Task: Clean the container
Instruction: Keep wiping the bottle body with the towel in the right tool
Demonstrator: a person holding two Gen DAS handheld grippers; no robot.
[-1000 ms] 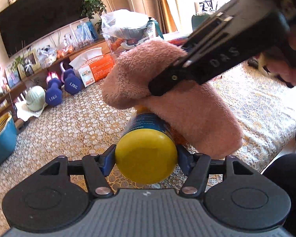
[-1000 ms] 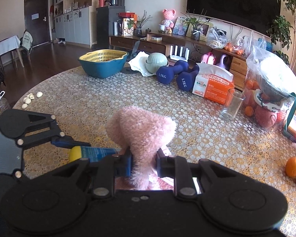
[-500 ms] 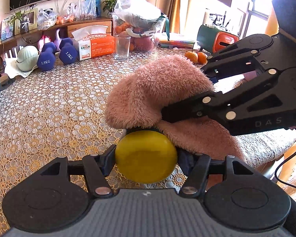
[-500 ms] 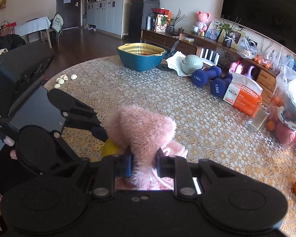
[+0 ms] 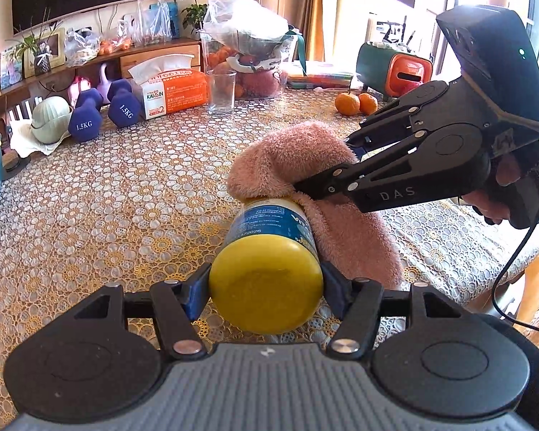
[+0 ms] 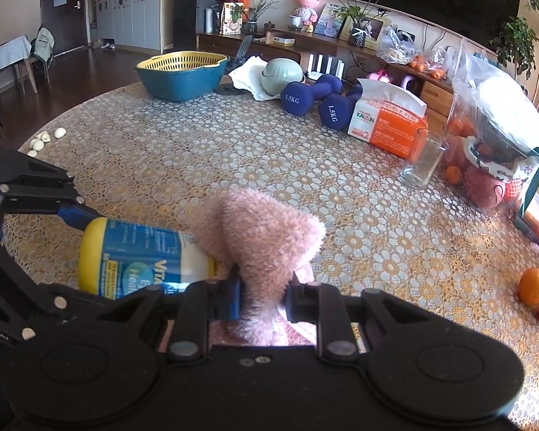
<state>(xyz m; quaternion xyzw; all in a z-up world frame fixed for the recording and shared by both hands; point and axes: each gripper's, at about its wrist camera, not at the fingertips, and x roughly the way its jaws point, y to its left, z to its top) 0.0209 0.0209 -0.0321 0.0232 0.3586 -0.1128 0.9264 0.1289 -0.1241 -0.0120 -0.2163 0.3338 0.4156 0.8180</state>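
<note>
Left gripper (image 5: 266, 283) clamped on yellow cap end of the bottle (image 5: 269, 251), jaws easing open, pads on cap sides. Bottle held tilted above the table (image 5: 107, 208), near its front edge. Right gripper (image 6: 262, 294) pinched tight on pink cloth (image 6: 258, 230), cloth pressed over bottle's far end. Tissue box (image 6: 388, 129), dumbbells (image 6: 309, 97) along far edge.

The pink cloth (image 5: 305, 165) hides the far end of your bottle (image 5: 269, 251). In your right wrist view, the bottle's label (image 6: 143, 265) is cut short beside the cloth, and the cloth's lower part drops behind the gripper body.
</note>
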